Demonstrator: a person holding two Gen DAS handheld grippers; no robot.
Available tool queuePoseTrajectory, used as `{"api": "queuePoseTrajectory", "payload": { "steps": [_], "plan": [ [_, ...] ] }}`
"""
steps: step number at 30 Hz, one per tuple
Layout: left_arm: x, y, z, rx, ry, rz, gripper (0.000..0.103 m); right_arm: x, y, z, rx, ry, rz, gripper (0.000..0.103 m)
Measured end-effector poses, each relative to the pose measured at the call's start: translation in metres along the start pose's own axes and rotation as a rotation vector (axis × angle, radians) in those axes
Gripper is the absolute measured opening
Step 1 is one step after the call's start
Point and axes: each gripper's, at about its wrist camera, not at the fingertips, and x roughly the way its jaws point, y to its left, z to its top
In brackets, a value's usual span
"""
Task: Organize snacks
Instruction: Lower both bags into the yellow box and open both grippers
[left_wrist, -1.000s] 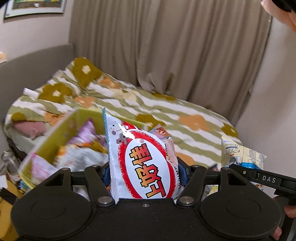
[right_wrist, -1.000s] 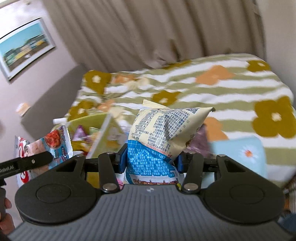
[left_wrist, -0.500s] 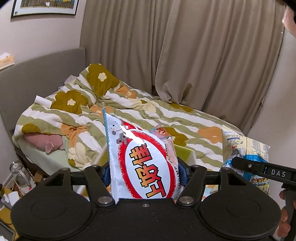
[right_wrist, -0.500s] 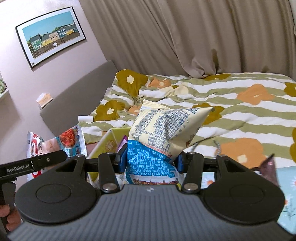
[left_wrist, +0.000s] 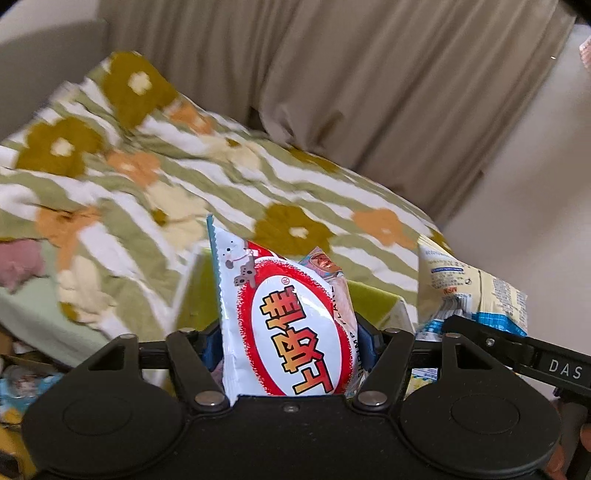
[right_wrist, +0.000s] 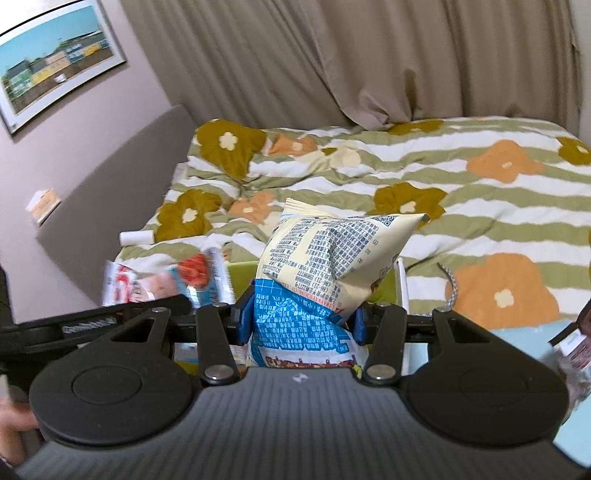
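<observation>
Your left claw (left_wrist: 290, 332) is clamped on a white snack bag with a red oval (left_wrist: 284, 325), which stands upright between the blue pads. Your right claw (right_wrist: 301, 317) grips a cream and blue snack bag (right_wrist: 325, 273), whose printed top leans to the right. Both bags hang above a yellow-green box (right_wrist: 243, 273) at the near edge of the bed (right_wrist: 461, 192).

The left camera shows the cream and blue bag at its right edge, just past a black bar marked DAS (left_wrist: 532, 354), and a pink shape (left_wrist: 18, 264) at the far left of the bed. The right camera shows the back of the white bag, blurred, at lower left. Only this view takes in the framed picture (right_wrist: 55, 62) on the wall, the grey headboard (right_wrist: 110, 195) and a small white roll (right_wrist: 135, 237) lying against it. The curtain (right_wrist: 332, 62) appears in both.
</observation>
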Motion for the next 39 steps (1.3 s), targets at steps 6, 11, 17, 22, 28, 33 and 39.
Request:
{"api": "queuePoseTrajectory", "payload": {
  "steps": [6, 11, 17, 22, 28, 33, 39],
  "plan": [
    [0.010, 0.000, -0.005, 0.106, 0.019, 0.102, 0.100, 0.016, 0.003, -0.001, 0.015, 0.027, -0.069, 0.064],
    [-0.006, 0.005, -0.014, 0.122, -0.008, 0.121, 0.100, 0.021, 0.001, -0.004, 0.006, 0.043, -0.087, 0.064],
    [-0.027, 0.008, -0.022, 0.106, -0.033, 0.137, 0.101, 0.025, 0.003, -0.001, -0.013, 0.059, -0.076, 0.065],
    [-0.042, 0.005, -0.024, 0.094, -0.070, 0.174, 0.101, 0.027, 0.004, 0.004, -0.033, 0.084, -0.051, 0.066],
    [-0.044, 0.004, -0.032, 0.074, -0.066, 0.197, 0.101, 0.034, 0.003, 0.003, -0.023, 0.090, -0.025, 0.091],
    [-0.041, 0.000, -0.039, 0.083, -0.049, 0.216, 0.101, 0.029, -0.003, -0.005, -0.007, 0.073, -0.003, 0.103],
    [-0.055, -0.008, -0.043, 0.097, -0.078, 0.217, 0.101, 0.010, 0.000, -0.006, -0.032, 0.022, -0.005, 0.103]
  ]
}}
